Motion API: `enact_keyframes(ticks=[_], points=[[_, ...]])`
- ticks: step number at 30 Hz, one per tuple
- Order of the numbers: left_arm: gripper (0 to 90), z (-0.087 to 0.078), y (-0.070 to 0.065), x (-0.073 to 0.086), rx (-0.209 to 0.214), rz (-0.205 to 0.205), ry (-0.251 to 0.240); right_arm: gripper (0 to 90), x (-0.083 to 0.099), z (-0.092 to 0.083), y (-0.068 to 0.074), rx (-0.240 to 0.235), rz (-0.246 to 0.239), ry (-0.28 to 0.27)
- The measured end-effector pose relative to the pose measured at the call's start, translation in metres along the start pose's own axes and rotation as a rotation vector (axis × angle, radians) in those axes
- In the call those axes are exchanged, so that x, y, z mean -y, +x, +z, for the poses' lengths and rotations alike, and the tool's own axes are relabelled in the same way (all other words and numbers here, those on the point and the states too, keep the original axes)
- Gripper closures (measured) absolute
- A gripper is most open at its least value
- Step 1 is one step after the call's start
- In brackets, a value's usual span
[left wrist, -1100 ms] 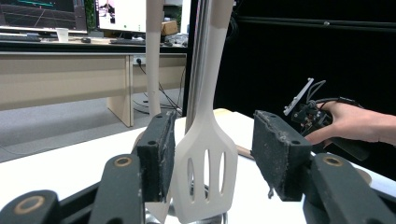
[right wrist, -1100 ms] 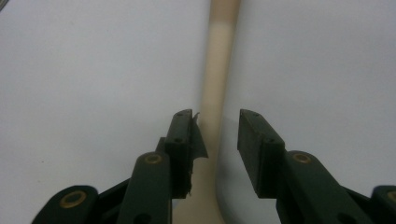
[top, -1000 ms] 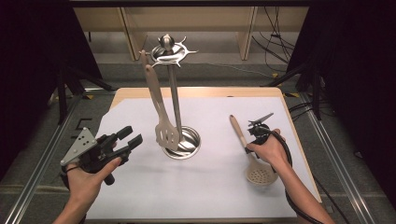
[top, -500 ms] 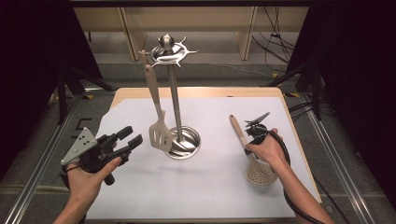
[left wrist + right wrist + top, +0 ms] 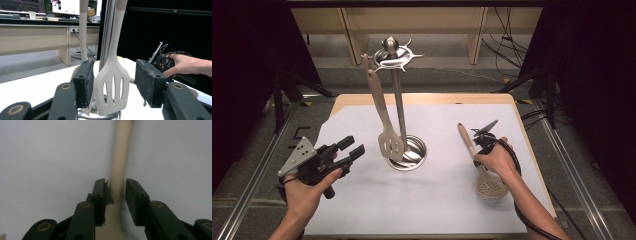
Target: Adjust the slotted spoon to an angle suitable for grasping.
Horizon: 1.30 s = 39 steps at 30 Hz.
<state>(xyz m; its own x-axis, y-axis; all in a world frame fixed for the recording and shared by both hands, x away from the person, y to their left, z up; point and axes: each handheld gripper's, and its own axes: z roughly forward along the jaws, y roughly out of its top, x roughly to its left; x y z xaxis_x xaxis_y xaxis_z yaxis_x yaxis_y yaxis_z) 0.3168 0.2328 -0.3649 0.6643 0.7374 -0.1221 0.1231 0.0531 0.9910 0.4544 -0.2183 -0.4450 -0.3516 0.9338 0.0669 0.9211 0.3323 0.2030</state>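
A beige slotted spatula (image 5: 391, 142) hangs from a steel utensil stand (image 5: 398, 100) at the table's middle. A beige skimmer (image 5: 490, 186) lies flat at the right, its handle (image 5: 466, 137) pointing away. My right gripper (image 5: 476, 150) points down over that handle. In the right gripper view its jaws (image 5: 117, 185) have just been closing around the handle (image 5: 122, 150), with a thin gap still at one pad. My left gripper (image 5: 352, 147) is open at the left, aimed at the stand. In the left gripper view the spatula (image 5: 112, 87) shows beyond the open jaws (image 5: 113, 72).
White paper (image 5: 362, 210) covers the wooden table. The stand's round base (image 5: 416, 159) sits at its centre. A second beige handle (image 5: 83, 30) hangs beside the pole (image 5: 107, 32). The right hand and its gripper (image 5: 162, 60) show past the stand. Dark curtains flank the table.
The hanging spatula swayed slightly left and came back. Both hands stayed where they were.
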Motion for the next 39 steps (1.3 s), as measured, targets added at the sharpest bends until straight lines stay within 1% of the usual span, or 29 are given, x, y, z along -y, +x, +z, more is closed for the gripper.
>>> enact_keyframes(ticks=[2, 3, 4, 5, 7, 11, 13, 14, 17, 19, 20, 22, 23, 24, 25, 26, 27, 30, 31, 32, 34, 35, 36, 37, 38, 39], points=[[48.5, 0.000, 0.000, 0.000, 0.001, -0.001, 0.000, 70.4, -0.001, 0.001, 0.000, -0.002, 0.001, 0.001], [48.5, 0.000, 0.000, 0.000, 0.002, 0.000, -0.001, 70.4, -0.001, 0.001, 0.001, 0.000, 0.012, -0.001], [48.5, 0.000, 0.001, 0.000, 0.003, 0.000, 0.000, 70.4, -0.002, 0.001, 0.000, -0.001, 0.006, 0.000], [48.5, 0.000, 0.001, 0.000, 0.003, 0.000, 0.000, 70.4, -0.003, 0.002, 0.002, -0.011, 0.029, -0.003], [48.5, 0.000, 0.001, 0.001, 0.002, -0.002, 0.002, 70.3, -0.004, 0.003, 0.000, 0.004, 0.011, 0.000], [48.5, 0.000, 0.001, 0.001, 0.002, -0.003, 0.003, 70.6, -0.006, 0.006, 0.000, 0.005, 0.008, 0.002], [48.5, 0.000, 0.001, 0.001, 0.002, -0.005, 0.004, 71.2, -0.006, 0.007, 0.001, -0.004, 0.024, 0.004], [48.5, 0.000, 0.001, 0.001, 0.002, -0.005, 0.004, 71.7, -0.006, 0.007, 0.000, 0.003, 0.014, 0.004], [48.5, 0.000, 0.001, 0.001, 0.001, -0.004, 0.005, 74.5, -0.007, 0.007, 0.001, 0.014, 0.022, 0.009], [48.5, 0.000, 0.001, 0.001, 0.002, 0.000, 0.006, 76.1, -0.008, 0.007, 0.001, -0.001, 0.031, 0.020], [48.5, 0.000, 0.001, 0.001, 0.004, -0.001, 0.002, 76.6, -0.008, 0.008, 0.000, -0.042, 0.032, 0.027], [48.5, 0.000, 0.002, 0.002, 0.004, 0.000, 0.003, 77.4, -0.009, 0.008, 0.000, -0.035, 0.040, 0.032], [48.5, 0.000, 0.002, 0.002, 0.005, 0.002, 0.003, 77.8, -0.009, 0.007, 0.000, -0.038, 0.052, 0.038], [48.5, 0.000, 0.002, 0.002, 0.005, 0.003, 0.003, 78.1, -0.009, 0.008, 0.000, -0.038, 0.054, 0.035], [48.5, 0.000, 0.002, 0.002, 0.005, 0.000, 0.005, 78.3, -0.010, 0.007, 0.000, -0.038, 0.076, 0.030], [48.5, 0.000, 0.002, 0.002, 0.005, 0.003, 0.005, 78.6, -0.009, 0.007, 0.002, 0.007, 0.082, 0.025], [48.6, 0.000, 0.002, 0.002, 0.005, 0.003, 0.005, 78.7, -0.009, 0.007, 0.002, 0.009, 0.095, 0.019], [48.6, 0.001, 0.001, 0.004, 0.006, -0.001, 0.011, 79.2, -0.007, 0.008, 0.003, -0.001, 0.100, 0.004], [48.6, 0.001, 0.001, 0.004, 0.007, 0.000, 0.011, 79.2, -0.006, 0.007, 0.002, 0.000, 0.085, 0.003], [48.6, 0.001, 0.001, 0.004, 0.009, 0.001, 0.013, 79.2, -0.005, 0.007, 0.002, 0.010, 0.085, -0.012], [48.5, 0.002, 0.000, 0.005, 0.008, 0.000, 0.017, 79.2, -0.002, 0.006, 0.003, -0.007, 0.101, -0.027], [48.5, 0.002, 0.000, 0.005, 0.008, -0.001, 0.016, 79.3, -0.001, 0.005, 0.002, -0.010, 0.096, -0.038], [48.6, 0.002, 0.000, 0.005, 0.008, -0.001, 0.018, 79.3, 0.001, 0.004, 0.002, -0.021, 0.112, -0.058], [48.5, 0.002, -0.001, 0.005, 0.008, -0.004, 0.017, 79.3, 0.003, 0.002, 0.003, -0.027, 0.118, -0.060], [48.6, 0.002, -0.001, 0.005, 0.008, -0.002, 0.018, 79.3, 0.005, 0.001, 0.002, -0.024, 0.102, -0.081], [48.5, 0.002, -0.001, 0.005, 0.008, -0.002, 0.018, 79.3, 0.007, -0.002, 0.004, -0.024, 0.108, -0.091]])
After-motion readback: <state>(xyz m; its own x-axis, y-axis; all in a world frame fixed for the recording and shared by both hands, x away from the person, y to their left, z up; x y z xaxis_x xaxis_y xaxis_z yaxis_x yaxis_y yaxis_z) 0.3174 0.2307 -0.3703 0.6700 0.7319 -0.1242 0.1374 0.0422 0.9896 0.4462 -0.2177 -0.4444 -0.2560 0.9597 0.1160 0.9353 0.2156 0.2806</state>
